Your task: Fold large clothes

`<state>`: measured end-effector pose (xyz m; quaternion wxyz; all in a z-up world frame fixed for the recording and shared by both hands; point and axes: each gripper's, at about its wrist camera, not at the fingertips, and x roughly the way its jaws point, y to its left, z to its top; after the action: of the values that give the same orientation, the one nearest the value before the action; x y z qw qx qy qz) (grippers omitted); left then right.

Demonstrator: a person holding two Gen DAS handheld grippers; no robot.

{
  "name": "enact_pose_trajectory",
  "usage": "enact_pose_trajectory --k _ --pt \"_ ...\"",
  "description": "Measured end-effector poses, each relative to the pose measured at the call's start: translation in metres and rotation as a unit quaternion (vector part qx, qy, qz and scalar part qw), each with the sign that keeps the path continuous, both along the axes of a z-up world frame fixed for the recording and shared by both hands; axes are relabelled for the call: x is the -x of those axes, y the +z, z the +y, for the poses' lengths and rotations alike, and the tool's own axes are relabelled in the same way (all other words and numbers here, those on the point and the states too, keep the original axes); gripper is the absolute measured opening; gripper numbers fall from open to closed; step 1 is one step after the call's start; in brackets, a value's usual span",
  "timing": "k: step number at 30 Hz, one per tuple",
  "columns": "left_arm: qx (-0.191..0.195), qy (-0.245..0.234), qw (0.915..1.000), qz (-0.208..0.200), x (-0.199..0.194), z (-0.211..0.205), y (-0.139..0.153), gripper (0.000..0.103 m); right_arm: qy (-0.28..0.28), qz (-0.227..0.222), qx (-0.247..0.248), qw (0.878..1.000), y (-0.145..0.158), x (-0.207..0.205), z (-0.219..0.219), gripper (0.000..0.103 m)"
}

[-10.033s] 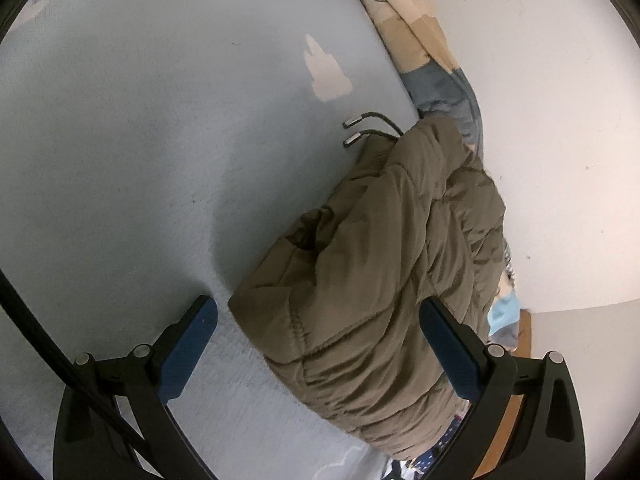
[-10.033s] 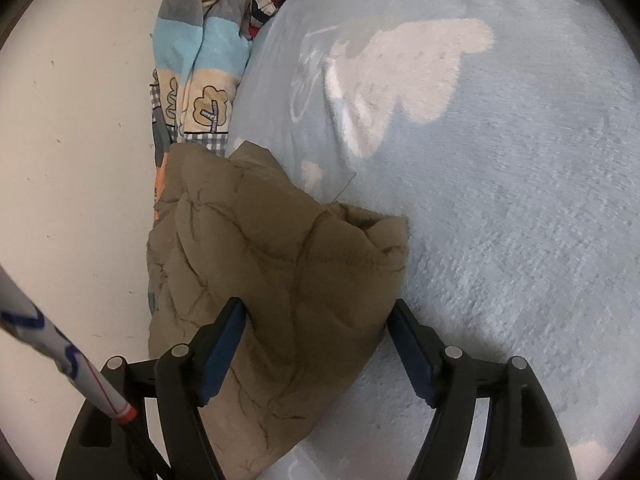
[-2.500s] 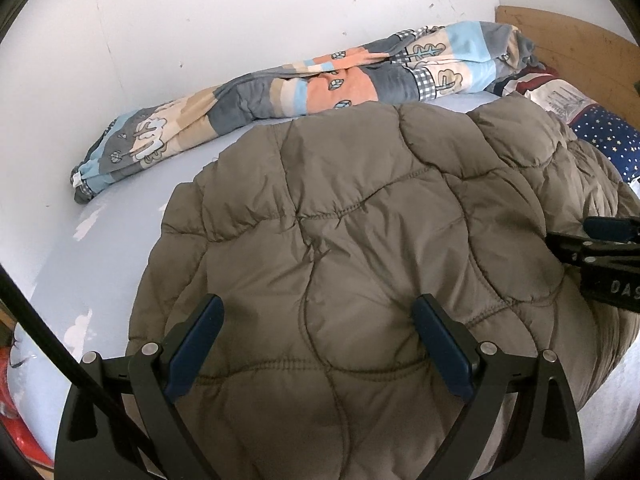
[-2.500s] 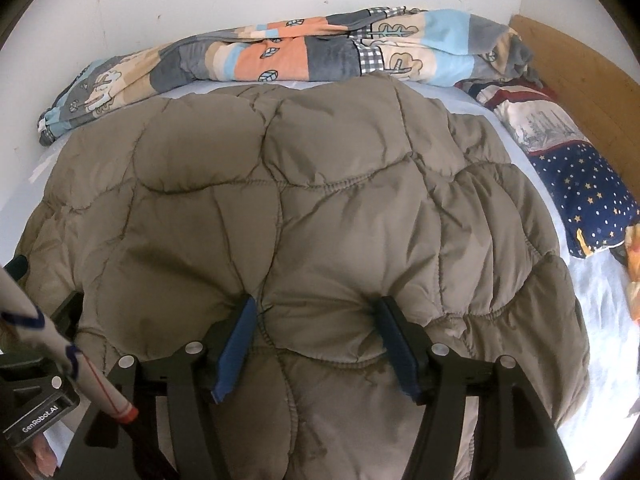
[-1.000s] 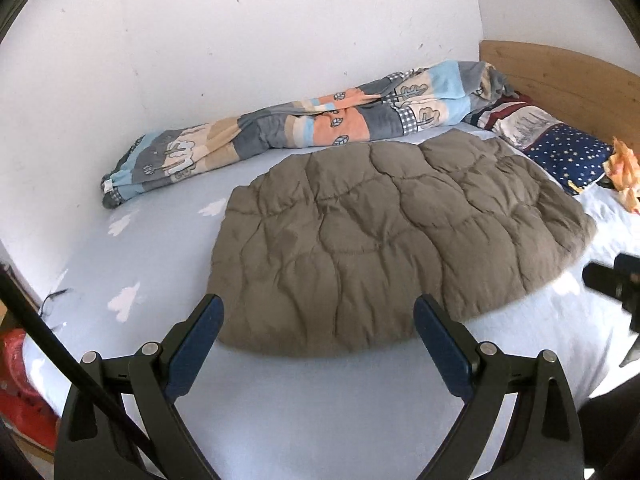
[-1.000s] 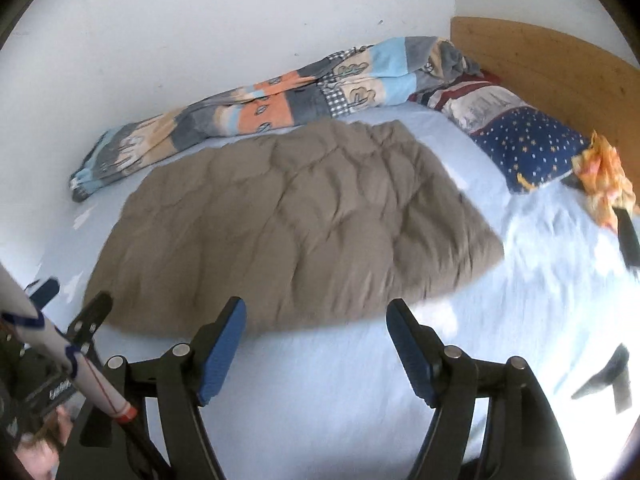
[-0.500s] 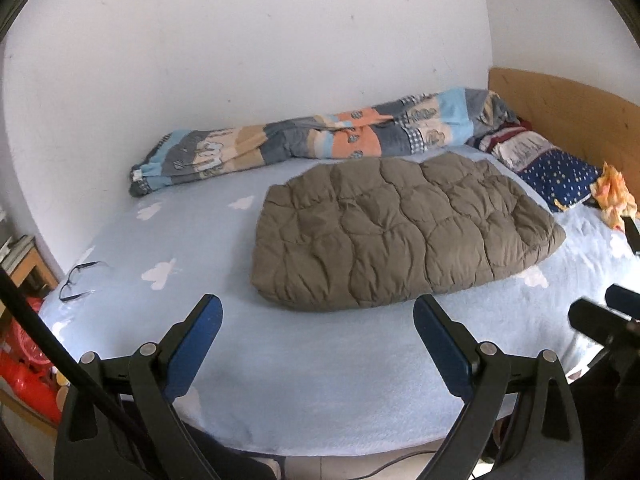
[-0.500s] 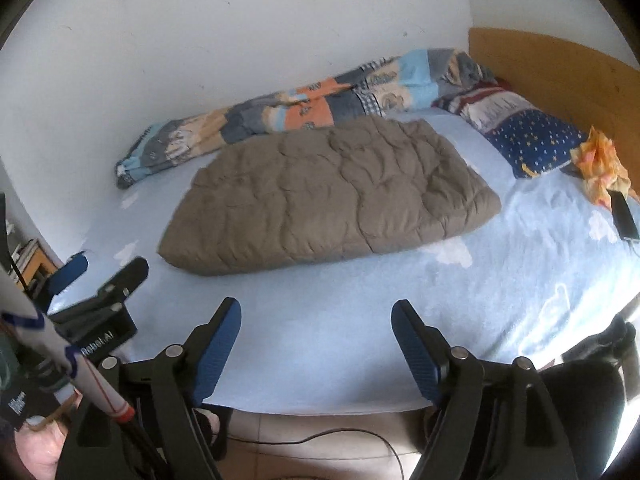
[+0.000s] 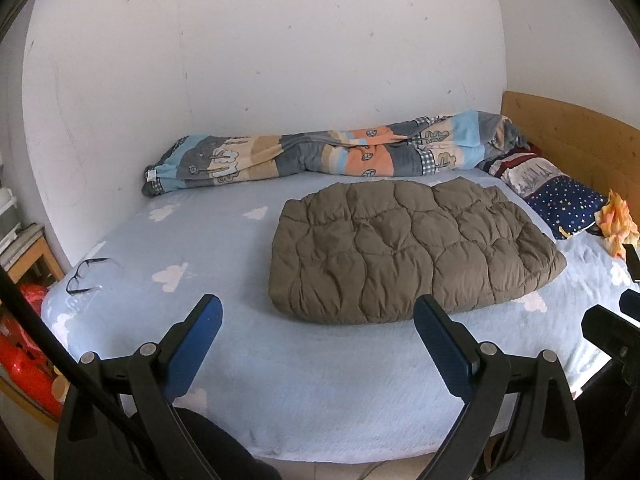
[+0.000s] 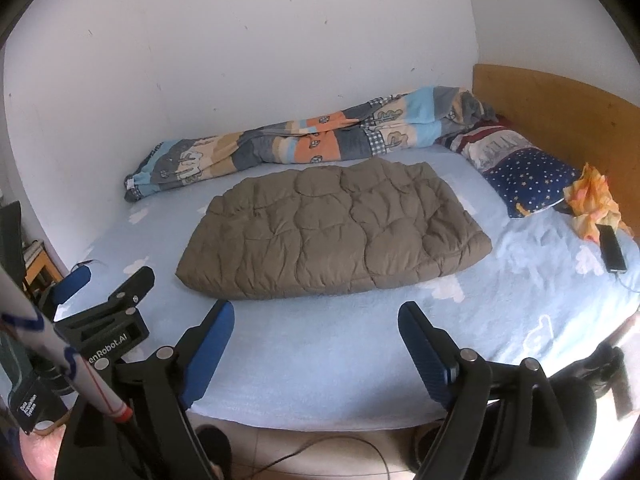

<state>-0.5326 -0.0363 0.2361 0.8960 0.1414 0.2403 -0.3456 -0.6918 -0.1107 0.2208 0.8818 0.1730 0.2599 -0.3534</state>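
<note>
my left tool (image 9: pixel 316 344) and right tool (image 10: pixel 316 350) hang released and empty above the near edge of the bed (image 9: pixel 328 392); the right one's jaws have just been opening, with nothing between them. both are well apart from the quilted olive jacket (image 9: pixel 412 248), which lies folded into a flat pad mid-bed, likely so i can judge the fold as done. the rolled patterned duvet (image 9: pixel 320 156) sits along the wall, clear of it. no containers are in view.
</note>
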Motion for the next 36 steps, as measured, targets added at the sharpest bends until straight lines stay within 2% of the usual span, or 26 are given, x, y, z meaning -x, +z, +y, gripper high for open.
enact_pose_trajectory --k 5,9,11,14,16,18,19,21,24,36 --pt "-0.024 0.008 0.9994 0.024 -0.016 -0.005 -0.001 0.096 0.008 0.017 -0.001 1.0 -0.005 -0.015 -0.003 0.089" --pt "-0.008 0.0 0.9994 0.034 -0.027 0.001 -0.004 0.096 0.006 0.011 0.001 1.0 -0.009 -0.025 -0.008 0.089" --pt "-0.007 0.011 0.9996 0.027 -0.032 0.002 -0.006 0.096 0.005 0.011 -0.001 1.0 -0.016 -0.03 -0.01 0.089" --pt "-0.009 0.022 0.9994 0.026 -0.04 -0.001 -0.008 0.096 0.01 0.03 -0.007 0.999 -0.026 -0.041 -0.015 0.089" --pt "-0.029 0.024 0.9991 0.019 -0.042 -0.007 -0.011 0.096 0.013 0.042 -0.001 0.999 -0.031 -0.047 -0.017 0.089" --pt "-0.081 0.059 0.995 0.009 -0.045 -0.018 -0.02 0.096 0.013 0.046 0.005 0.999 -0.033 -0.05 -0.02 0.089" --pt "-0.092 0.066 0.9936 0.002 -0.045 -0.021 -0.024 0.096 0.013 0.049 0.008 0.999 -0.034 -0.051 -0.021 0.089" --pt "-0.1 0.057 0.9933 -0.01 -0.043 -0.029 -0.033 0.096 0.011 0.054 0.013 0.998 -0.037 -0.054 -0.023 0.089" --pt "-0.101 0.033 0.9943 0.01 -0.046 -0.035 -0.042 0.096 0.009 0.065 0.012 0.998 -0.043 -0.059 -0.027 0.089" --pt "-0.108 0.029 0.9934 0.025 -0.059 -0.034 -0.057 0.096 0.008 0.102 0.007 0.995 -0.062 -0.08 -0.034 0.089"
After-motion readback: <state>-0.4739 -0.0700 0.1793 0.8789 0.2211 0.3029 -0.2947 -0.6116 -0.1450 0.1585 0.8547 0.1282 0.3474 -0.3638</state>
